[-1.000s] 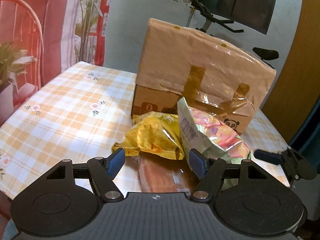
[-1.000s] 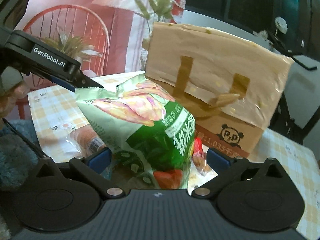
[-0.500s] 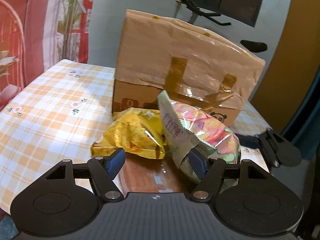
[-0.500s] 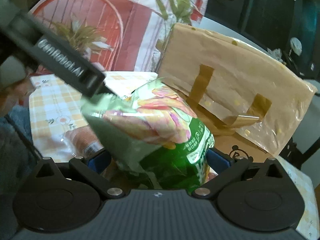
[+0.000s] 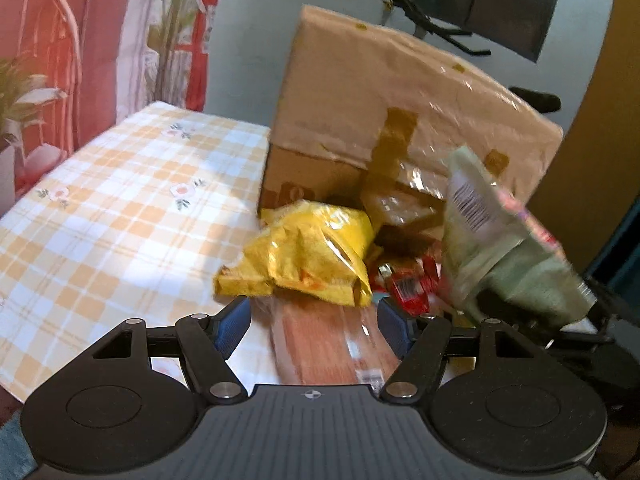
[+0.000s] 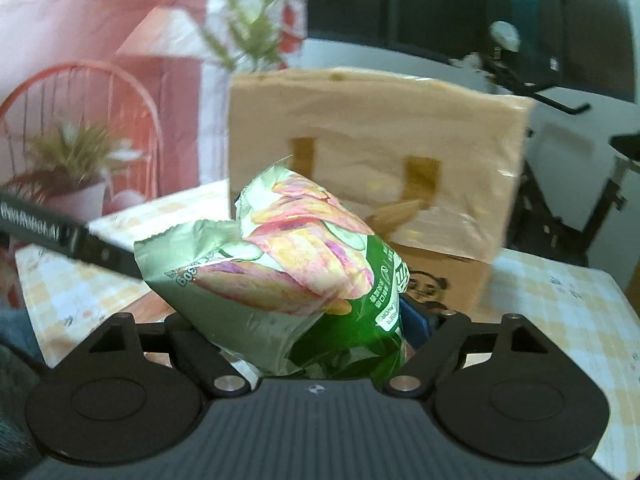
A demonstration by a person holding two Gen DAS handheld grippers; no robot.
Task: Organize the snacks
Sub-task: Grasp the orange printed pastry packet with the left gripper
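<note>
Checked orange-and-white cloth covers the table [image 5: 120, 208], which carries everything else. Largest on it is the cardboard box [image 5: 400, 120], wrapped in glossy tape with darker brown strips down its front and a panda printed low on its side, standing upright at the far side of the table. Against the box's foot lies a small heap of snacks. A long orange-brown packet [image 5: 320, 344] lies flat on the cloth, running toward the left gripper [image 5: 314, 320], whose blue-padded fingers stand spread wide on either side of it with nothing clamped. A crumpled yellow bag [image 5: 304, 256] rests on the far end of that packet, just before the box. Beside it, to the right, sits a small red packet [image 5: 408, 288], partly hidden.

The green chip bag [image 6: 288, 280], printed with pink and yellow chips, is lifted off the table in front of the box; the right gripper [image 6: 320, 328] is clenched on its lower end. In the left wrist view the same bag hangs blurred at the right, its barcode side showing.
</note>
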